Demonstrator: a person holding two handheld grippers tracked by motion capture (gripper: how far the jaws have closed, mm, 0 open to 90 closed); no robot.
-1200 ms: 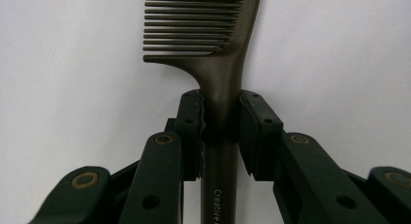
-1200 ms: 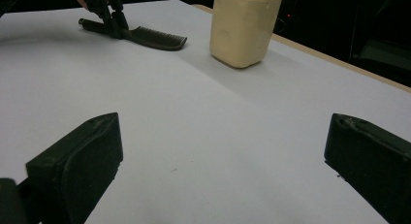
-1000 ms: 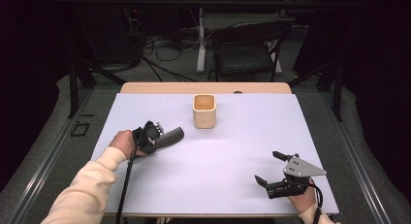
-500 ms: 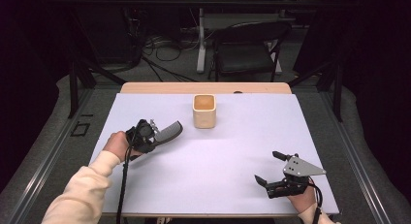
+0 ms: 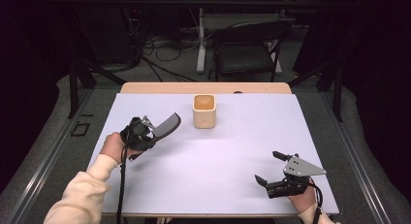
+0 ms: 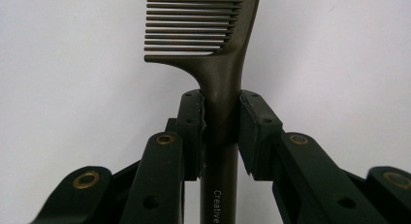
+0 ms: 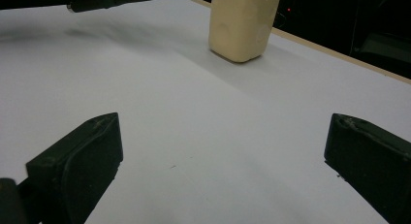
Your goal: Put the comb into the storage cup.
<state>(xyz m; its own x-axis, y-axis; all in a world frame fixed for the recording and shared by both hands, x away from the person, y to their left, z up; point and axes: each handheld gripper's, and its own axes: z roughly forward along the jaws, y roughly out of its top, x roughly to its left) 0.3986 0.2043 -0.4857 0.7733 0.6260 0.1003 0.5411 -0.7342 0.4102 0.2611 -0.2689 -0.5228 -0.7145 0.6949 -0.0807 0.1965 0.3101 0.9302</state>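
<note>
Dark comb [image 6: 213, 64] clamped by its handle between the pads of the left gripper [image 5: 145, 132], teeth end sticking out past the jaws, held in the air over the left half of the white table [image 5: 232, 151], just left of the cream cup [image 5: 204, 110] and apart from it. Likely headed for the cup. Risks: the grip sits on a narrow, smooth handle, so the comb could pivot or slide out if it knocks the rim; a sideways nudge might tip the light cup. Right gripper [image 5: 276, 168] rests at the near right, jaws spread wide, holding nothing, too far to steady the cup.
</note>
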